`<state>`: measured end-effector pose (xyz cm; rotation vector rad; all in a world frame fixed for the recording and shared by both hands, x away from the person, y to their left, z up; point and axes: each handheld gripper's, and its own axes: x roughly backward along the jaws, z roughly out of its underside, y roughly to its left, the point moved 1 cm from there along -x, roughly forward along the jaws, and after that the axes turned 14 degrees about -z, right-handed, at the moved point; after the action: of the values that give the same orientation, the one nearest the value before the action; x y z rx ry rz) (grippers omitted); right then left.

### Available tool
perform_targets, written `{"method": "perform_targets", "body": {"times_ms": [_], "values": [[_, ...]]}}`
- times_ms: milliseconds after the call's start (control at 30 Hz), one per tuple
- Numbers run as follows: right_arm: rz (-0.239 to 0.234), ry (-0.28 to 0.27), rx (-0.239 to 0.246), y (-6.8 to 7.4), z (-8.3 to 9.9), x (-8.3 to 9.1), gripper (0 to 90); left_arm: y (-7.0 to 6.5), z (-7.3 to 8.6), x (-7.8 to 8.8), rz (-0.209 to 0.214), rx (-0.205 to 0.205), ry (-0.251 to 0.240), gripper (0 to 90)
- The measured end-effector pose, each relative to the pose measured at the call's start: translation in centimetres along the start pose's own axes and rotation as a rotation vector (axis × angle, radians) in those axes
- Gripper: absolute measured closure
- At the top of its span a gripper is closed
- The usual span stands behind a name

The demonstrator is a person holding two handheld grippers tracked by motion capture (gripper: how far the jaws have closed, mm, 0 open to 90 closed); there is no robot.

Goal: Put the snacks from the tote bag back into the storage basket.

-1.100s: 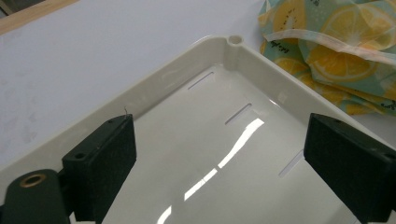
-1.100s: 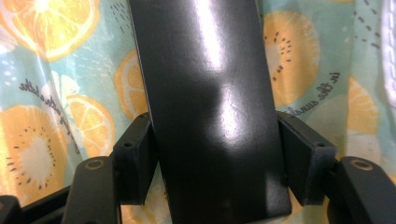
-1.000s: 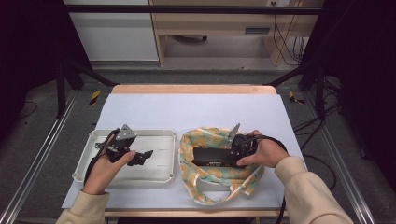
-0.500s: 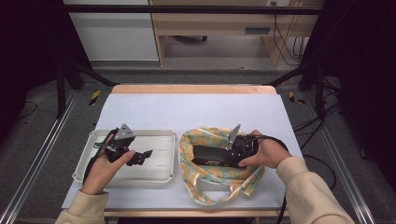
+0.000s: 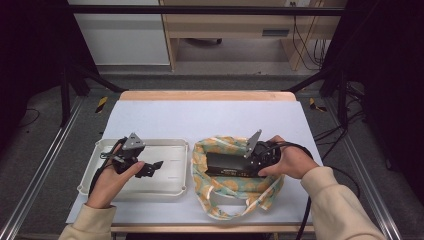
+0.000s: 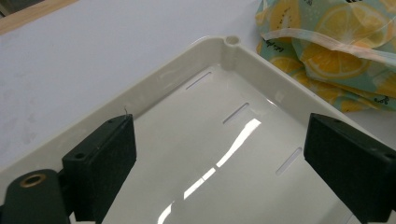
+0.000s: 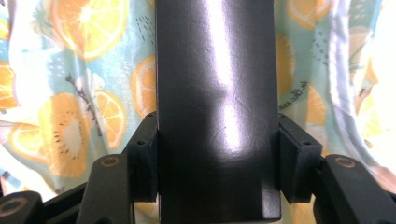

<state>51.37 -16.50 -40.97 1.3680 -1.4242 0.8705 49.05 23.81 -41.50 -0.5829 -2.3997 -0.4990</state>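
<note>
A long black box (image 5: 225,165) lies across a cloth bag (image 5: 235,189) printed with orange and lemon slices, right of centre on the table. My right gripper (image 5: 242,167) is shut on the box's right end. In the right gripper view both pads press the sides of the black box (image 7: 215,84) above the bag (image 7: 70,102), with the right gripper (image 7: 217,163) just closed in on it. My left gripper (image 5: 157,165) hovers open over a white tray (image 5: 170,176). In the left gripper view the left gripper (image 6: 224,154) has nothing between its jaws above the tray (image 6: 219,126).
The tray and bag sit side by side on a white mat (image 5: 210,117) covering the wooden table. The bag's (image 6: 336,51) strap lies just past the tray's corner. A metal frame and cables surround the table.
The right gripper's jaws have drawn in onto the black box. Both hands stay almost where they were.
</note>
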Motion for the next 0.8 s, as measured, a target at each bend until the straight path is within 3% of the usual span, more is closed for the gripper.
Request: {"method": "perform_targets", "body": {"times_ms": [233, 700, 800], "values": [[0.021, -0.011, 0.0, 0.7, 0.1, 1.6, 43.2, 0.4, 0.0, 0.2, -0.002, 0.005, -0.003, 9.4], [0.066, -0.13, -0.024, 1.9, 1.2, 4.2, 43.3, 0.7, 0.4, -0.1, 0.001, 0.004, 0.015, 9.4], [0.072, -0.152, -0.012, 2.4, 1.0, 4.8, 43.3, 0.7, 0.4, -0.1, 0.002, 0.004, 0.013, 9.4]]}}
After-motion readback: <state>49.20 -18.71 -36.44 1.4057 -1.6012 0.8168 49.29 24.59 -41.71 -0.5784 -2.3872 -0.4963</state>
